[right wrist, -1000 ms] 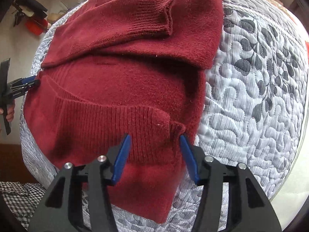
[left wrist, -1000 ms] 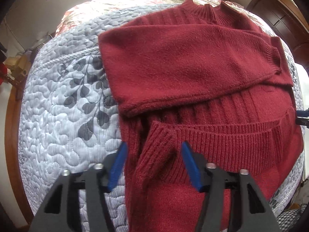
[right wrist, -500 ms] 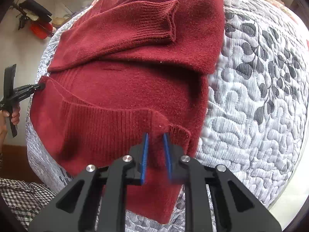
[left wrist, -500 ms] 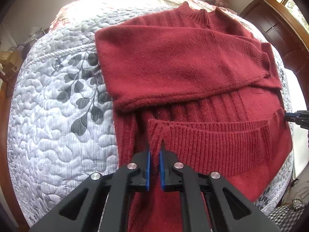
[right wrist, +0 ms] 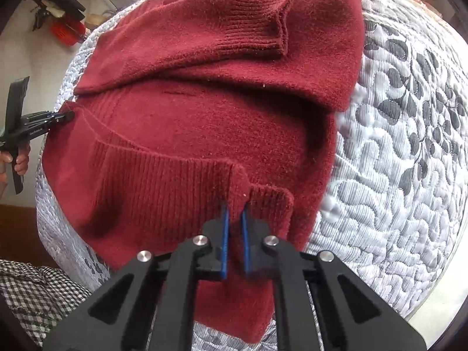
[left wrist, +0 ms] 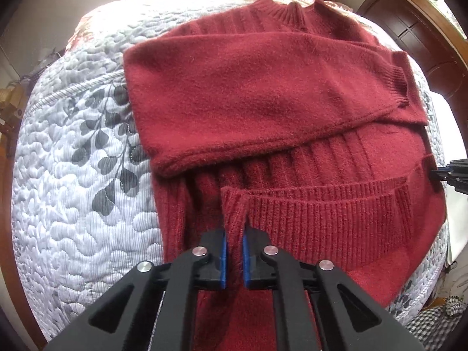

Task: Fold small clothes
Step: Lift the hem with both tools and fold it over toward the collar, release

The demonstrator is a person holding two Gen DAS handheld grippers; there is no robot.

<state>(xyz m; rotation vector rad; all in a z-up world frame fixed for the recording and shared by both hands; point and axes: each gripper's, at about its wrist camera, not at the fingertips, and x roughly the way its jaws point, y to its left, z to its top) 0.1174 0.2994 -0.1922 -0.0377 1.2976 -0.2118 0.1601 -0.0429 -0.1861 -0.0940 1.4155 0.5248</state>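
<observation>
With each hand-held gripper (left wrist: pixel 233 259) (right wrist: pixel 235 244) clenched on the sweater (left wrist: pixel 263 93) hem, I risk its folded sleeves sliding apart.

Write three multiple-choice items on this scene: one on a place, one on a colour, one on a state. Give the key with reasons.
1. Where does the sweater lie?
A. on a quilted bedspread
B. on a wooden floor
C. in a basket

2. What colour are the gripper pads?
A. green
B. blue
C. white

3. How does the left gripper stand?
A. wide open above the quilt
B. shut on nothing
C. shut on the ribbed hem

Key: 1 A, grey leaf-patterned quilting surrounds the knit; 2 B, blue strips line both fingers; 3 C, a fold of the hem rises pinched between the pads, as at the right gripper.
</observation>
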